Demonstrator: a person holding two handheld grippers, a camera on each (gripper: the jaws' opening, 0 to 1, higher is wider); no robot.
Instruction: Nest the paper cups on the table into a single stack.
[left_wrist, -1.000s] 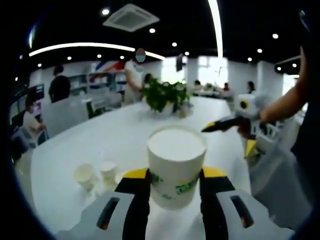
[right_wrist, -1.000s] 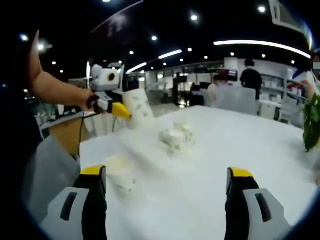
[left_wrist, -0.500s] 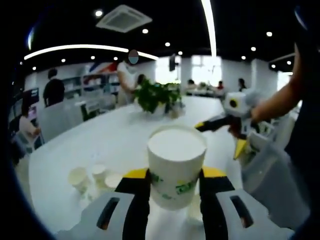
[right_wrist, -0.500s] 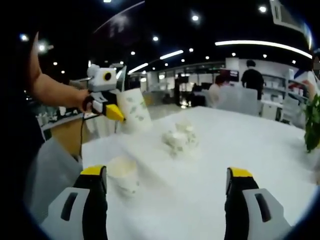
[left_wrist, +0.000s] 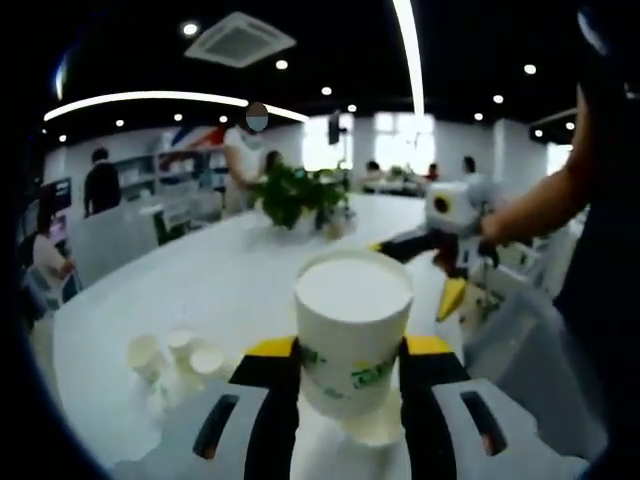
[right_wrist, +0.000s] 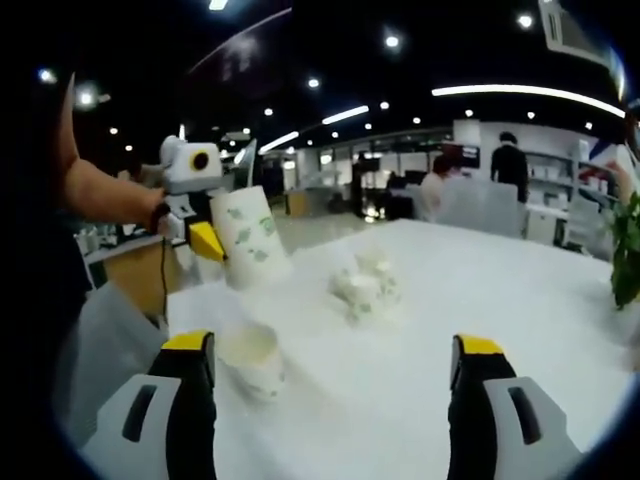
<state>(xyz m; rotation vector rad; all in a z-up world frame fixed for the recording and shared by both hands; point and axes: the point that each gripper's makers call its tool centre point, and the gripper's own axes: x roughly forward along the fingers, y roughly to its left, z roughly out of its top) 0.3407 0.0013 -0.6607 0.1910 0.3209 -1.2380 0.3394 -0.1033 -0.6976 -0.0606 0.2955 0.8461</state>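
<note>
While the held cup (left_wrist: 353, 335) sits clamped between the left gripper's (left_wrist: 350, 362) jaws, mouth up and lifted off the worktop (left_wrist: 230, 270), the step in hand looks like carrying it over to a lone cup for nesting. In the right gripper view the same cup (right_wrist: 252, 238) hangs tilted in the air, above and a little behind the lone cup (right_wrist: 252, 358), which stands upright on the worktop (right_wrist: 560, 320) near its edge, just beside the right gripper's (right_wrist: 335, 365) left jaw. In the left gripper view a pale rim peeks out just below the held cup; it is probably that lone cup (left_wrist: 378, 432), though too little shows to be sure.

A cluster (right_wrist: 365, 288) of further cups sits farther in on the worktop, well apart from the lone cup; in the left gripper view the cluster (left_wrist: 170, 358) lies to the left. How many cups it holds is too blurred to count.

The right gripper's jaws stand spread wide with nothing between them, and the gripper (left_wrist: 445, 230) shows in the left gripper view, raised in a hand off to the right.

My judgement is that stacking has barely begun: one cup lifted, none visibly nested. The next move calls for levelling the held cup, lining its base up over the lone cup's mouth, and lowering it straight in. The free gripper could steady the lone cup, which is light and likely to tip or slide.

A plant (left_wrist: 297, 195) stands at the far end.
</note>
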